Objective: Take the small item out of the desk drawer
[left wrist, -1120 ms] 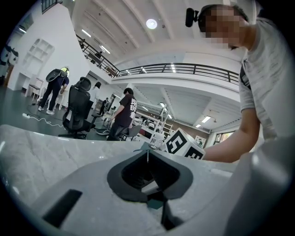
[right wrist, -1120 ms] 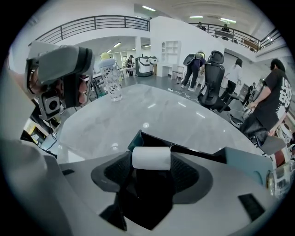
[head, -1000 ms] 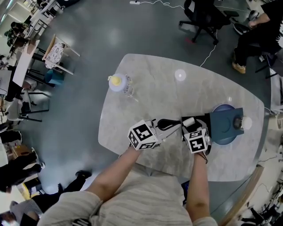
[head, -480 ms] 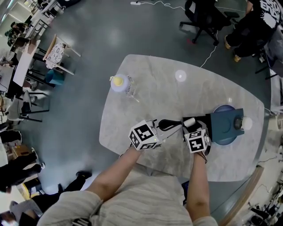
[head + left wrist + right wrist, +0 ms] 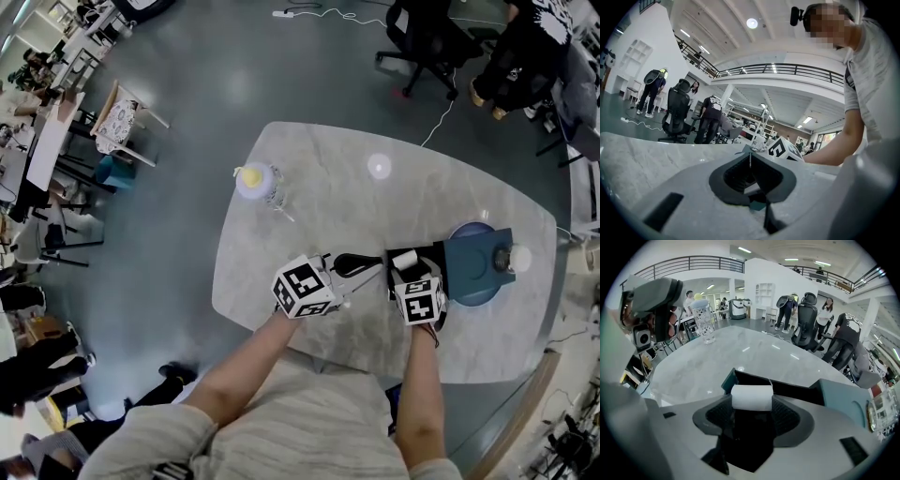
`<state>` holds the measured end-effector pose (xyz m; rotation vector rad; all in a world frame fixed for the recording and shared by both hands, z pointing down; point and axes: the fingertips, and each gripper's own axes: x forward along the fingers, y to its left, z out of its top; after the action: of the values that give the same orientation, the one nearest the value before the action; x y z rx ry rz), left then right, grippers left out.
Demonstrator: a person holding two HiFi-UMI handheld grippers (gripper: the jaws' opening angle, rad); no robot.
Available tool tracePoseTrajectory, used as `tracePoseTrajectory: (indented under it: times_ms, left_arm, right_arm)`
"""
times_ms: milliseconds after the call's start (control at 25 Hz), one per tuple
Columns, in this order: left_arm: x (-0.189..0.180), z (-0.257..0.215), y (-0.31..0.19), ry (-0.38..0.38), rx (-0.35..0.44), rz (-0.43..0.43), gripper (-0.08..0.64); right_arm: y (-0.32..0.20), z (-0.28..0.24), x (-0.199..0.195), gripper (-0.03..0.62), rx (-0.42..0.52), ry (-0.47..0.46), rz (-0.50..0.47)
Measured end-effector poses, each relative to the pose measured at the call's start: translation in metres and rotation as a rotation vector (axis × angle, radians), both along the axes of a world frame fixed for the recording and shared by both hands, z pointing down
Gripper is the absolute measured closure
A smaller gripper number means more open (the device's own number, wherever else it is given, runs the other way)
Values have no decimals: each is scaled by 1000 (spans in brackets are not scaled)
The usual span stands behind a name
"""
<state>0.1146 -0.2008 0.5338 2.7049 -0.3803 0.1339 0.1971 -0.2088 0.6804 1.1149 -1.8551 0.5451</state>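
Right gripper view hides much of the drawer (image 5: 799, 391). Its inside is black, and the gripper's own grey body covers the near part, so nothing on the drawer floor can be made out. The underside of the small white roll (image 5: 751, 396) is also lost behind the pads. In the head view the marker cube sits over that gripper's jaws and only the top of the roll peeps out beyond it.

Left gripper view shows the left gripper (image 5: 750, 158) with its jaws pressed together, only a thin seam between the pads. A teal sliver shows just past the tips. I cannot tell whether the pads pinch it or merely lie beside it.

The right gripper (image 5: 752, 405) is narrowed onto the roll. One pad meets each flat end, so the roll lies crosswise between the fingertips, at the far end of the jaws. Just beyond and below the roll is the open drawer, with its teal front corner to the left of the tips. The teal desk unit (image 5: 841, 399) stands to the right of the jaws. The marble table (image 5: 740, 350) stretches away ahead, with a clear bottle (image 5: 704, 324) well apart on the far left.
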Motion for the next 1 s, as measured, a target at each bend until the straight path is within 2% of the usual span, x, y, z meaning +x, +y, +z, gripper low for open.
tracePoseTrajectory:
  times_ms: [440,760,1000]
  left_arm:
    - [4,-15,5,9,22,45,540]
    - [12,-28,15,17,47,89,540]
    - [15,-38,23,17,68,121,540]
  right_arm:
    - [6,-37,13,353,96,-48,110]
    - [15,-77,21,353,206,-97,187]
    - [20,-114,20,354,307,-169,232]
